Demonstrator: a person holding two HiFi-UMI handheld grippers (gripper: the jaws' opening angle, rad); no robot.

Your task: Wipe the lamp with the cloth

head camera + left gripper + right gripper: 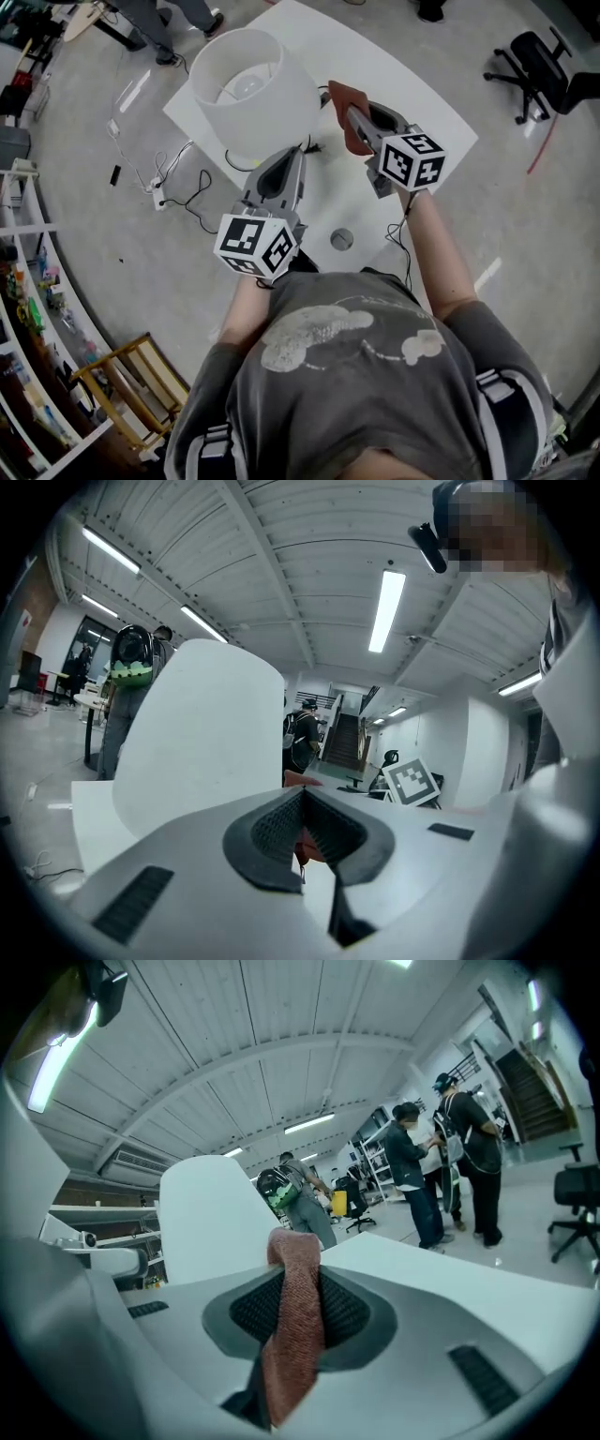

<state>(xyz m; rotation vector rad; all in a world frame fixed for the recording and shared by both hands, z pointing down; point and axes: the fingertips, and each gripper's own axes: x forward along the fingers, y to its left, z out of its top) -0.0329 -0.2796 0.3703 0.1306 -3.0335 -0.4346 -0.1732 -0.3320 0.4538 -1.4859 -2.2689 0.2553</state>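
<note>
lamp (pixel 246 89): white shade, upright at the counter's (pixel 412 89) far left corner. cloth (pixel 337 94): rust-red, pinched in the right hand-held gripper (pixel 351 113), near the shade. left hand-held gripper (pixel 299 153): pressed together, empty. wiping judged not yet begun.

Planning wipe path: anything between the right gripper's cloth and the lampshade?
Nothing visible. The cloth, clamped in the right gripper, faces the lampshade across a bare gap; the left gripper sits off that line.
</note>
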